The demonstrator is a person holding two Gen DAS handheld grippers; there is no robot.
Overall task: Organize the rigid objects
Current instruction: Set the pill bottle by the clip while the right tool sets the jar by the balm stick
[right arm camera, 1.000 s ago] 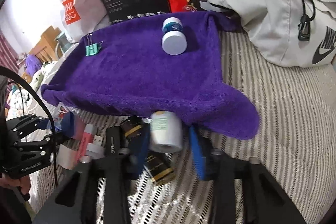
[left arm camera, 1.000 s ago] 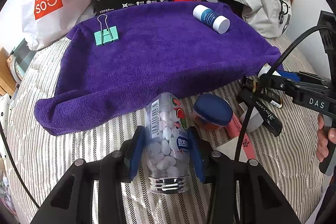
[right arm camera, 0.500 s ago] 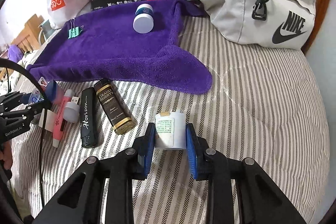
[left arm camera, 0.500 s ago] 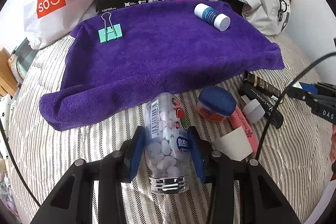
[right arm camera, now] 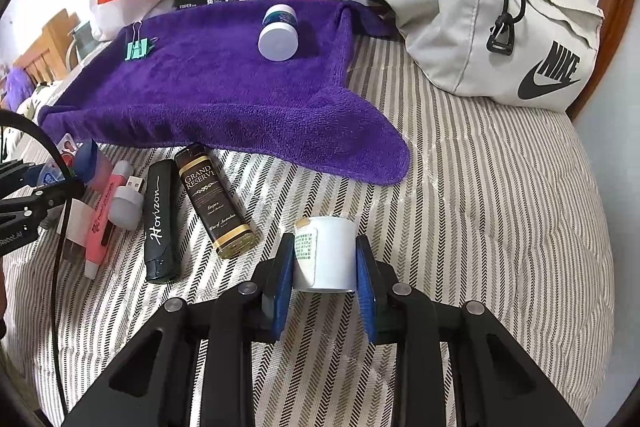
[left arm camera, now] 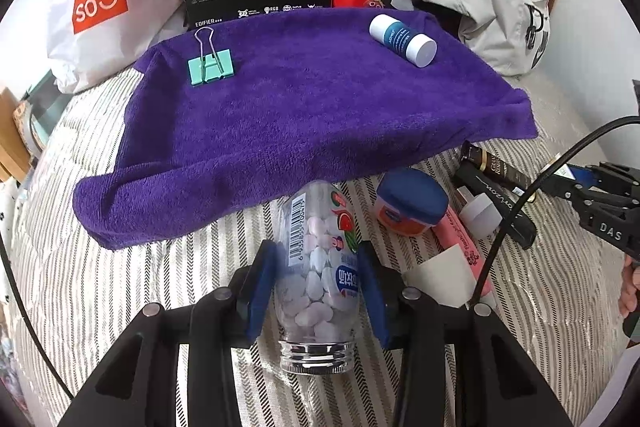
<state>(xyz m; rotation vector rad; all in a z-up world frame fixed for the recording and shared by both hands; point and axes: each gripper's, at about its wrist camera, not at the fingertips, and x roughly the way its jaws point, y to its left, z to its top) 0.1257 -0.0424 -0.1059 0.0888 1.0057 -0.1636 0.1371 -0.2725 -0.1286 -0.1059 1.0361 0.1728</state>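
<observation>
We hold the left gripper (left arm camera: 316,291) clamped on a clear candy bottle (left arm camera: 316,275), its metal threaded neck toward the camera, above the striped bedding (left arm camera: 160,287). The right gripper (right arm camera: 325,267) is clamped on a white cylindrical container (right arm camera: 326,255). Just beyond lie a gold-capped Grand Reserve tube (right arm camera: 214,199), a black Horizon tube (right arm camera: 160,223) and a pink marker (right arm camera: 102,219). Farther off, the purple towel (left arm camera: 300,123) carries a green binder clip (left arm camera: 210,65) and a blue-labelled white bottle (left arm camera: 402,39), well apart.
</observation>
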